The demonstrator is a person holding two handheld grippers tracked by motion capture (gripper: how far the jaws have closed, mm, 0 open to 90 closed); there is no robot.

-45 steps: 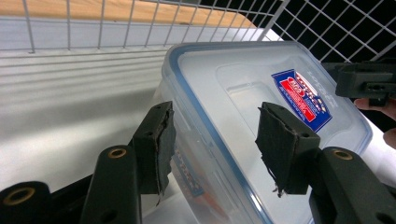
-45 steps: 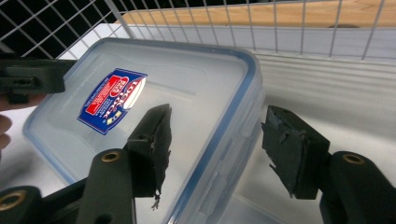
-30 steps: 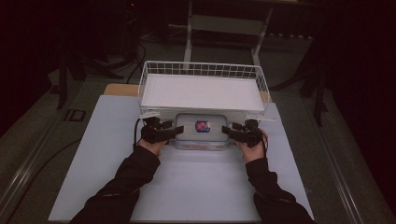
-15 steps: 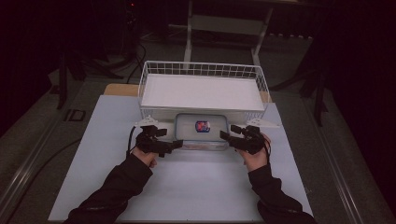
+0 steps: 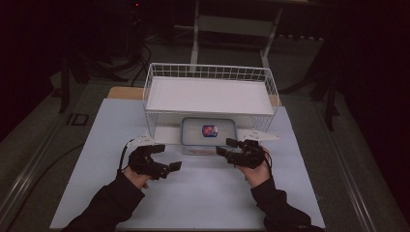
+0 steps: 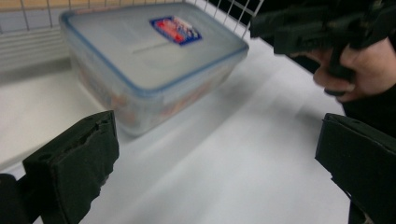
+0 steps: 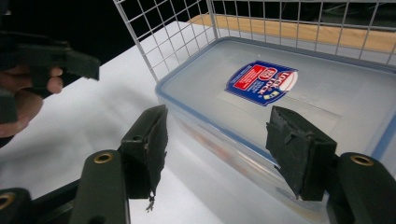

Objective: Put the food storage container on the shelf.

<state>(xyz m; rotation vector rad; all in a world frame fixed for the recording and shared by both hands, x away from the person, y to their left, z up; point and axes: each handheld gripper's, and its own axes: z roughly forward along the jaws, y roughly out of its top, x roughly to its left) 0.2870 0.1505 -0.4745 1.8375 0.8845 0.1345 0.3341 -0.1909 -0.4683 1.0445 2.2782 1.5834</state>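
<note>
A clear plastic box (image 5: pixel 209 135) with a blue-rimmed lid and a red and blue sticker stands on the white table sheet (image 5: pixel 203 193), at the front of a white wire basket (image 5: pixel 210 72). My left gripper (image 5: pixel 169 157) is open, left of the box and nearer the person. In the left gripper view its jaws (image 6: pixel 219 154) stand wide apart, with the box (image 6: pixel 149 60) ahead and clear of them. My right gripper (image 5: pixel 225 146) is open at the box's right front corner. In its own view the right gripper (image 7: pixel 224 149) straddles the box's (image 7: pixel 289 107) near edge without holding it.
The wire basket's mesh (image 7: pixel 163 42) rises close behind and beside the box. A wooden board edge (image 5: pixel 123 93) shows behind the sheet. Dark stands and cables surround the table. The other hand's gripper (image 6: pixel 317 28) is in the left gripper view.
Both grippers have drawn back from the box's sides toward the person, the left one farther. The box has stayed where it was.
</note>
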